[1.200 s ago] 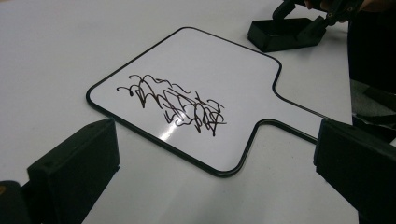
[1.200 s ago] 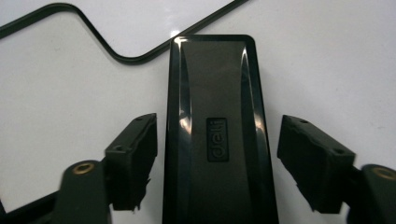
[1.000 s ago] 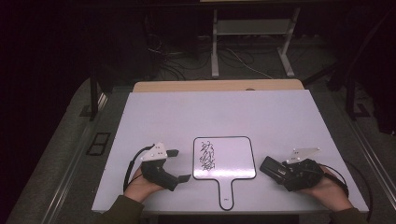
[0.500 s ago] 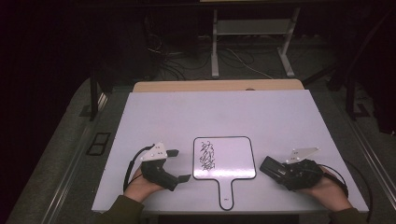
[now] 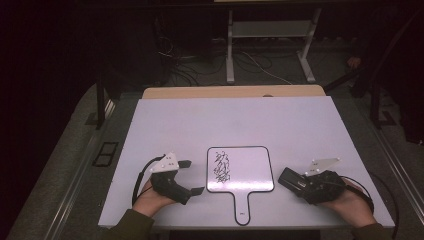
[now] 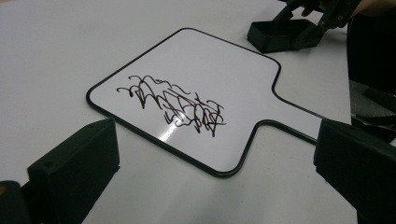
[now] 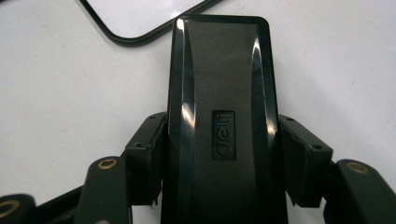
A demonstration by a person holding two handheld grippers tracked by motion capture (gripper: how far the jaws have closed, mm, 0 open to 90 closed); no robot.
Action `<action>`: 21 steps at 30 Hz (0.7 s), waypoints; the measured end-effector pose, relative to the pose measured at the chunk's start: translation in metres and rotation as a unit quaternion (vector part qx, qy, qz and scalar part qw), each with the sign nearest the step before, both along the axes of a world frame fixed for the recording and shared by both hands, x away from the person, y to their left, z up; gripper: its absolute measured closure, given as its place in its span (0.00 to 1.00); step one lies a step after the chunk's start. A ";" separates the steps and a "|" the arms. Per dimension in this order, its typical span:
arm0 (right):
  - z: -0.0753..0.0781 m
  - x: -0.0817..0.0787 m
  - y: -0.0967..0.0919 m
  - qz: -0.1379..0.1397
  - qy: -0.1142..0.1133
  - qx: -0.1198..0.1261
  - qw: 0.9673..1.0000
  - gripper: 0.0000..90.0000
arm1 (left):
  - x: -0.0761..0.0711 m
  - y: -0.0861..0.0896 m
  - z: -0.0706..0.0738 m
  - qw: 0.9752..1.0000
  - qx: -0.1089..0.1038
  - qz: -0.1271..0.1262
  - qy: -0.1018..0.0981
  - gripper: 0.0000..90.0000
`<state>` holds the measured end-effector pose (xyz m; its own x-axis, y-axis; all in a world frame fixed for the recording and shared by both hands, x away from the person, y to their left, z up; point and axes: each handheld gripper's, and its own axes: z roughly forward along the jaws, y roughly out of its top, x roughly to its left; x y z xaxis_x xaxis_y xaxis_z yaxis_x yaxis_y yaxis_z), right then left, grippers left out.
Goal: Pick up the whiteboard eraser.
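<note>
One white table [image 5: 200,125] takes up most of the floor space, and nearly all of it is bare. At its six o'clock edge lies one small whiteboard [image 5: 250,165] with a black rim, flat on the surface, its handle pointing back toward the person. One patch of dark scribble [image 5: 221,168] sits on the board's left half, whole and unsmudged, so if wiping is the job, as the tool suggests, none of it looks done yet and all of the marks remain.

One black eraser [image 5: 292,180] rests low at the table's four o'clock, just beside the board's right edge but apart from it. The right gripper [image 7: 224,154] is clamped on it, a jaw pressed to each long side, the eraser's nose aimed at the board's corner.

The left gripper [image 5: 192,176] sits at the board's nine o'clock, its jaws spread wide apart with nothing between them, near the rim but not touching.

Two grippers and two hands in all: the left hand [image 5: 150,200] and the right hand [image 5: 350,202] rest at the near edge.
</note>
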<state>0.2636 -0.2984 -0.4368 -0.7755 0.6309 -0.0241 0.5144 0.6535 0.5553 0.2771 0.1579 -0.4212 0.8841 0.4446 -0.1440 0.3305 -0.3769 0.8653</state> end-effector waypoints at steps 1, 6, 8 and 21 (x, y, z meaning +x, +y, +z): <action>0.001 0.001 0.001 -0.002 0.004 -0.002 1.000 0.42 | 0.000 0.000 0.000 1.000 0.000 0.000 0.000 0.00; 0.002 0.004 -0.001 -0.003 0.019 0.002 1.000 0.42 | 0.000 0.001 0.000 1.000 0.000 -0.001 0.000 0.00; 0.002 0.005 -0.001 -0.008 0.023 0.004 1.000 0.43 | 0.000 0.001 0.000 1.000 0.000 -0.001 -0.001 0.00; 0.005 0.005 -0.001 -0.006 0.017 0.002 1.000 0.43 | 0.000 0.001 0.000 1.000 0.002 -0.002 -0.001 0.00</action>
<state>0.2681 -0.2995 -0.4321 -0.7676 0.6409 0.0050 0.5412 0.6441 0.5406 0.2772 0.1584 -0.4209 0.8865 0.4410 -0.1405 0.3270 -0.3820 0.8644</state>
